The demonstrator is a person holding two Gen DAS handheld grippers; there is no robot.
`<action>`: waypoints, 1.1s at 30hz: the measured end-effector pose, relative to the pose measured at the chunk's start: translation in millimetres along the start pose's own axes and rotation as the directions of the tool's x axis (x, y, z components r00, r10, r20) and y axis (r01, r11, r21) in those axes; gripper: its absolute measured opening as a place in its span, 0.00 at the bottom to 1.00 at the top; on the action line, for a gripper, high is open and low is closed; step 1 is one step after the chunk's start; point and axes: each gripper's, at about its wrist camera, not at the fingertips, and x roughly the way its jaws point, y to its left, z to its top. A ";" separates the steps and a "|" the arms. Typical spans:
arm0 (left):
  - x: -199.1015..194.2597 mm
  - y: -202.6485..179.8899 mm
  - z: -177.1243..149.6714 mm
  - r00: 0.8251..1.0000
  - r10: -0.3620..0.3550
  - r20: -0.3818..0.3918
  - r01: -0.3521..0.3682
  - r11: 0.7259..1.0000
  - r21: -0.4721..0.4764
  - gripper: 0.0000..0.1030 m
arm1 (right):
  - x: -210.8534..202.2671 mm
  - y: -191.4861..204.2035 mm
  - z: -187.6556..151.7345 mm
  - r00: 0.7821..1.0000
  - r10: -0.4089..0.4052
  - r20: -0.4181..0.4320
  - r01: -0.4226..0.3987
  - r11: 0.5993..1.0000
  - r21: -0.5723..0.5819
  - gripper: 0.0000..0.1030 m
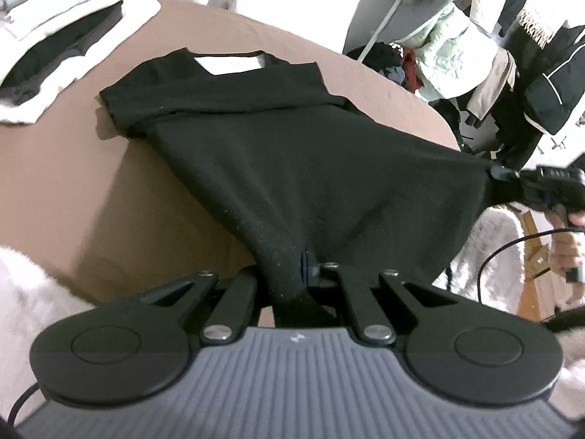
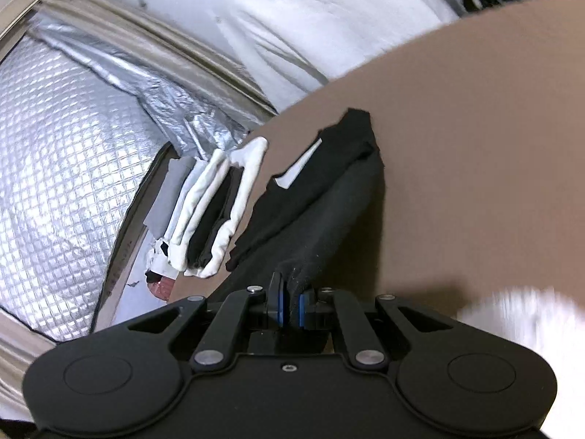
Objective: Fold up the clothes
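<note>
black garment [image 1: 278, 153] spread on the brown table [image 1: 73, 175], collar end with white label [image 1: 230, 63] lying flat, near end lifted off the surface. left gripper [image 1: 305, 267] clamped tight on one lower corner of the fabric; right gripper [image 2: 290, 305] pinched narrow on the other corner, blue pads [image 2: 302, 305] pressing cloth. stack of folded clothes [image 1: 62, 33] white and dark, beside the garment near the table edge.
</note>
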 end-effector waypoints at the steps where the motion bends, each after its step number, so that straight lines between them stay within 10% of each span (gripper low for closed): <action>1: -8.0 -1.3 3.8 1.000 -0.011 0.012 0.011 1.000 0.025 0.03 | -4.6 5.3 -4.4 1.000 -0.010 0.002 0.010 1.000 0.001 0.09; 11: 24.3 25.2 55.6 0.980 0.153 0.131 -0.175 0.967 0.186 0.04 | 75.8 50.9 62.1 0.993 -0.116 -0.015 0.111 0.974 -0.195 0.10; 22: 100.1 105.3 146.8 0.972 0.185 0.147 -0.195 0.979 0.053 0.05 | 209.1 75.5 156.7 0.990 -0.103 0.095 0.115 0.984 -0.135 0.10; 27: 174.5 170.3 164.9 0.983 0.152 0.099 -0.149 0.988 -0.034 0.05 | 264.5 43.3 162.4 0.913 -0.354 0.205 0.389 0.905 -0.172 0.11; 33: 199.4 188.4 147.6 0.981 0.143 0.132 -0.125 0.983 -0.137 0.05 | 309.4 -24.3 148.1 0.898 -0.404 0.171 0.433 0.882 -0.186 0.11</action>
